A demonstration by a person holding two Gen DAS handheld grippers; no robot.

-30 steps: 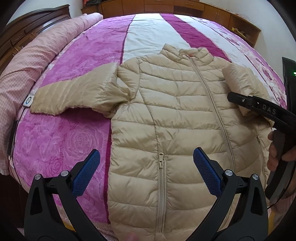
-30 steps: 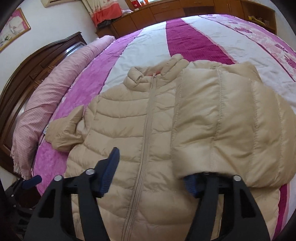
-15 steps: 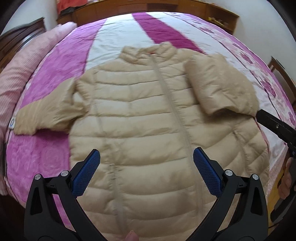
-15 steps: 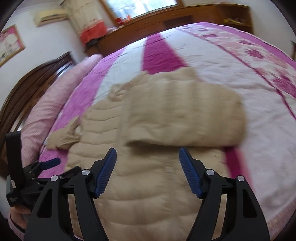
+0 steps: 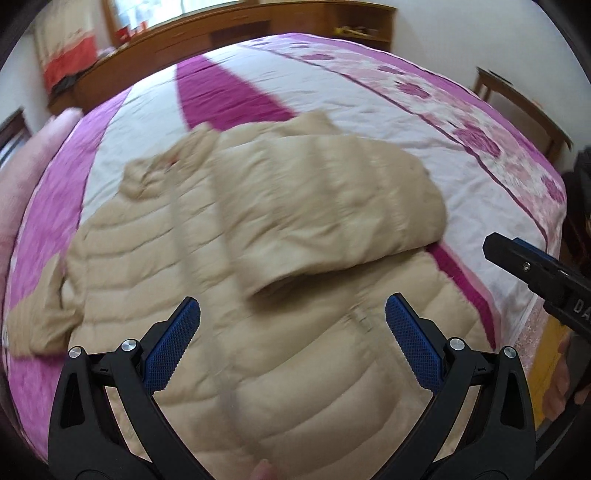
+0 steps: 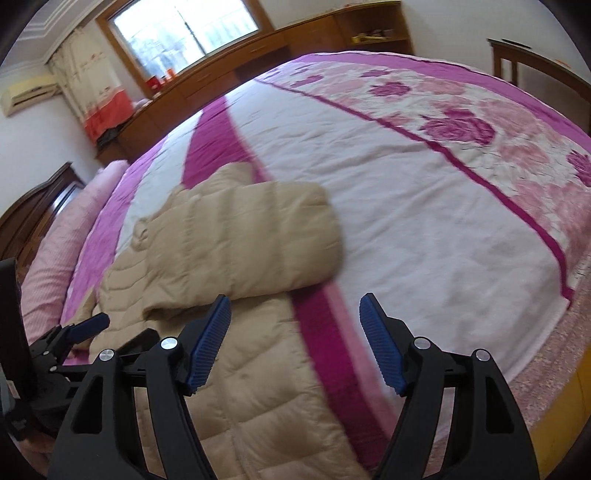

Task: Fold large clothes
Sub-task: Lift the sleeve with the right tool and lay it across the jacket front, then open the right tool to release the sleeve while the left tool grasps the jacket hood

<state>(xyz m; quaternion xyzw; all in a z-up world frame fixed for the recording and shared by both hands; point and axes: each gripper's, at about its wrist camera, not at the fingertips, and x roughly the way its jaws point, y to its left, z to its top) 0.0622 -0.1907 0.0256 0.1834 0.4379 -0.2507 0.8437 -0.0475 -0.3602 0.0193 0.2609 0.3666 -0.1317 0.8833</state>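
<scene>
A beige puffer jacket [image 5: 258,295] lies front up on the bed, collar towards the far side. One sleeve [image 5: 332,206] is folded across its chest; the other sleeve [image 5: 33,325] stretches out to the left. My left gripper [image 5: 291,343] hangs open over the jacket's lower front, holding nothing. In the right wrist view my right gripper [image 6: 295,339] stands open above the jacket's [image 6: 251,387] right edge and the quilt, just short of the folded sleeve [image 6: 251,240], with nothing between its pads. The picture is blurred by motion.
The pink and white flowered quilt [image 6: 406,203] covers the whole bed. A pink bolster [image 6: 55,251] and a dark headboard [image 6: 33,214] lie to the left. Wooden cabinets [image 5: 221,33] line the far wall, and a wooden chair [image 5: 517,103] stands to the right.
The right gripper let go of the sleeve, which now lies across the chest, and drew back to the right. Both views have swung right and rolled.
</scene>
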